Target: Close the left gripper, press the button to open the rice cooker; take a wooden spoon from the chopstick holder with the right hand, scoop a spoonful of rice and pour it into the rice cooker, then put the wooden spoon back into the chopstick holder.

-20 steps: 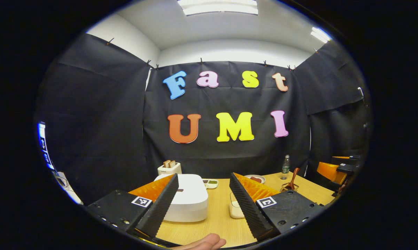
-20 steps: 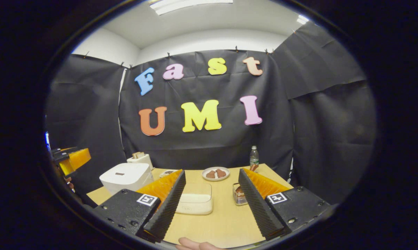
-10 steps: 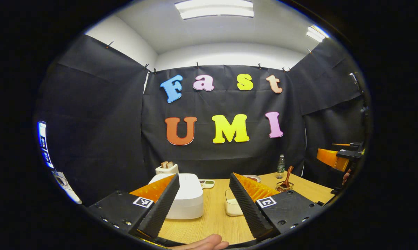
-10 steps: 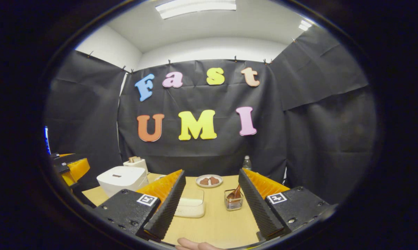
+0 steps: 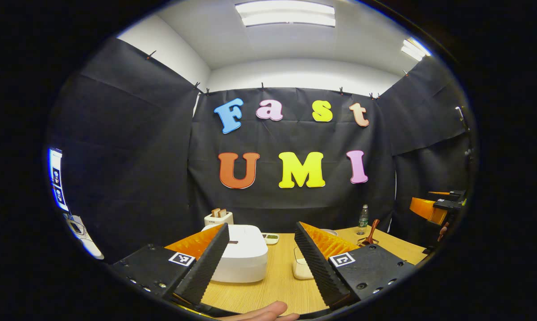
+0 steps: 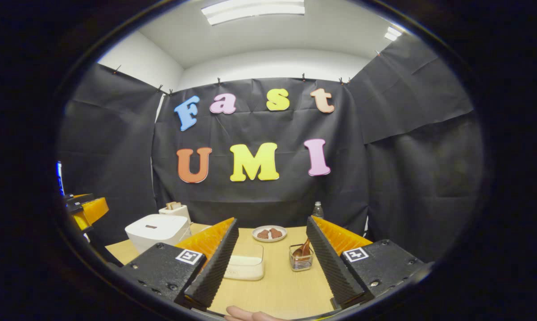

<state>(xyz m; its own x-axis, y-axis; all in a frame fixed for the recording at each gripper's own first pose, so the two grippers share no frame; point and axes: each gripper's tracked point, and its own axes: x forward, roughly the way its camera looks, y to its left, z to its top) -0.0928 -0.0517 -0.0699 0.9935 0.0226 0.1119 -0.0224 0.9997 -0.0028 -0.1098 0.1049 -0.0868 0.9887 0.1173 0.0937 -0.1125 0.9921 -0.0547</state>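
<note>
1. The white, box-shaped rice cooker with rounded corners (image 5: 244,252) sits with its lid down on the left part of the pale wooden worktop (image 5: 277,285); a small dark mark shows on the lid near its front edge.
2. The brown wooden spoon (image 5: 372,232) stands in a clear square chopstick holder (image 6: 301,262) on the right part of the worktop, well apart from the cooker.
3. A clear rectangular box of white rice (image 6: 247,267) lies between cooker and holder, just beside the holder as seen from the right gripper view.
4. The left gripper (image 5: 262,263) hangs above the near edge of the worktop, its jaws spread wide with nothing between them, the cooker showing past its left finger.
5. The right gripper (image 6: 270,263) hangs likewise, jaws wide apart and empty, the rice box and holder framed between its fingers.
6. Behind the cooker stands a small white toaster with two slices in it (image 5: 218,217); farther back are a round white plate with brown pieces (image 6: 269,233), a small white dish with something green (image 5: 270,238), and a clear plastic bottle (image 5: 363,220).
7. Black cloth hangs round the booth under a white ceiling with strip lights (image 5: 286,13).
8. The spoon's long axis runs near upright, its handle leaning up and to the right in the left gripper view; I cannot tell which way its bowl faces.
</note>
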